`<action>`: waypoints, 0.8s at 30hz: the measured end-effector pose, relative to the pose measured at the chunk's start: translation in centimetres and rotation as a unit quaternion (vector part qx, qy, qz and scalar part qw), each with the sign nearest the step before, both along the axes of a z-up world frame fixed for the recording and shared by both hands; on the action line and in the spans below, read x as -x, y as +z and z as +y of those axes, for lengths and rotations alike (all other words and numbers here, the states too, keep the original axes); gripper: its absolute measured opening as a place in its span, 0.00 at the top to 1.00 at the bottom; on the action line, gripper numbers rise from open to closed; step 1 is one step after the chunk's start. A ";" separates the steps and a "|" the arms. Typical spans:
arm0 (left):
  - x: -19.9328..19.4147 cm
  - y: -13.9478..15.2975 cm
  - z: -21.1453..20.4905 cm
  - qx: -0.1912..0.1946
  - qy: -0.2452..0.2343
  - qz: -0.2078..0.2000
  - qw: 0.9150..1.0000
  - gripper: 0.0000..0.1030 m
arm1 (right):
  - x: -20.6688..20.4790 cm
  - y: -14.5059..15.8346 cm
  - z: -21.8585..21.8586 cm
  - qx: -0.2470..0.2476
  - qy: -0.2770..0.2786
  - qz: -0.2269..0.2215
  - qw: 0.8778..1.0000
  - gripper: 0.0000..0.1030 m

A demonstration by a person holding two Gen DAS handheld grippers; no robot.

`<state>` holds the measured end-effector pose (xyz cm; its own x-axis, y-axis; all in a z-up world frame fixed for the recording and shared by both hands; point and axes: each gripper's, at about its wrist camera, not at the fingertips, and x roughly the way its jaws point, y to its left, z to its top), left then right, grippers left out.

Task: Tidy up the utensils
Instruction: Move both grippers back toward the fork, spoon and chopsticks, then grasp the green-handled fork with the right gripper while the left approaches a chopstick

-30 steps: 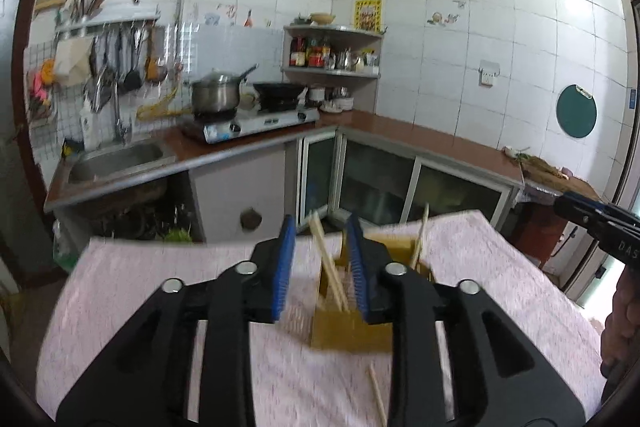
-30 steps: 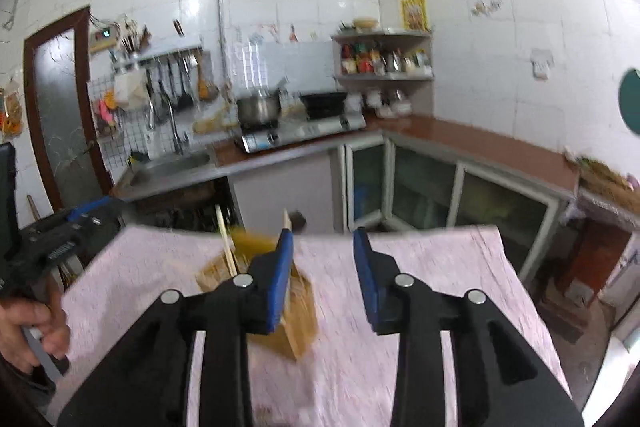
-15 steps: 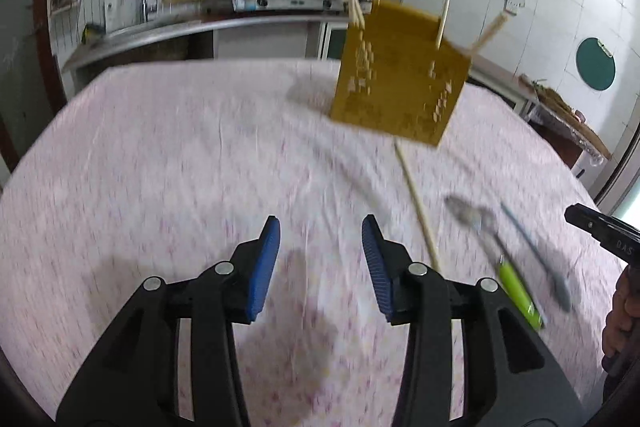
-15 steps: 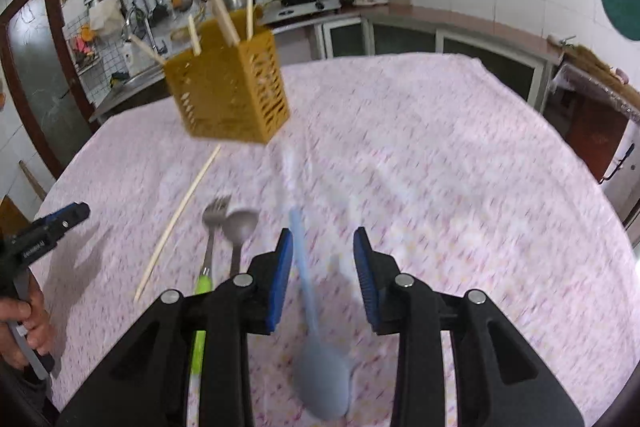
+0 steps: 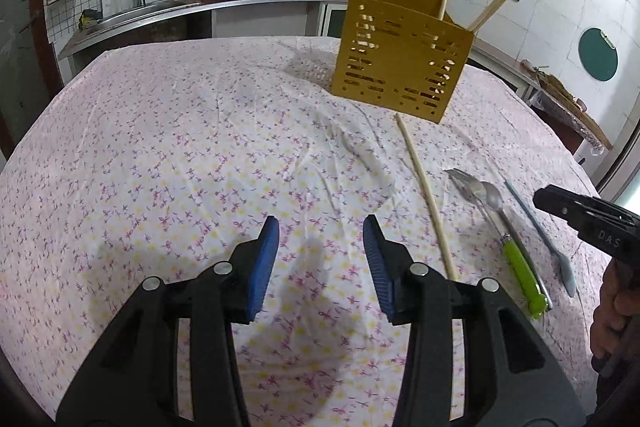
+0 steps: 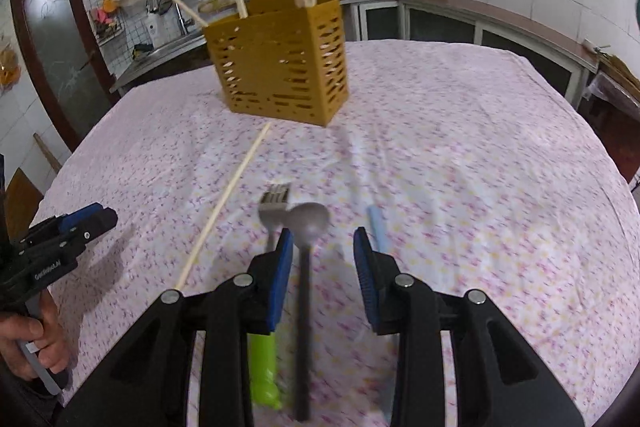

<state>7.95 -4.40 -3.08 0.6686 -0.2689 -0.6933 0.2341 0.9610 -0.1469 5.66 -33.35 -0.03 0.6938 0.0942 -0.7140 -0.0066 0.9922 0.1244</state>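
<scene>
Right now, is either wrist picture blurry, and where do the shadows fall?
Left wrist view: sharp, the chopstick crisp; a soft shadow lies on the tablecloth under the left gripper. Right wrist view: motion-smeared near the right gripper, spoon and fork streaked; the yellow holder stays clearer.

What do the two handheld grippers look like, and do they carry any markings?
Both the left gripper and right gripper are black plastic with silver screws and ribbed blue pads. Seen side-on, each body carries pale lettering, only partly readable. No cables or sleeves show.
</scene>
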 end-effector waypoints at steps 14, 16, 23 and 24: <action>-3.6 0.0 -1.0 -0.007 -0.025 0.033 0.999 0.51 | -6.0 -2.7 5.0 0.042 0.031 0.059 0.997 0.70; -4.6 0.4 -2.0 -0.008 -0.031 0.035 0.999 0.50 | -6.5 -3.1 5.3 0.057 0.031 0.066 0.996 0.77; -8.1 0.4 -6.5 -0.022 -0.059 0.052 0.997 0.49 | -7.3 -2.6 1.9 0.042 0.002 0.056 0.998 0.77; -8.7 0.3 -7.4 -0.024 -0.064 0.055 0.996 0.49 | -7.4 -2.5 1.4 0.040 0.000 0.054 0.998 0.77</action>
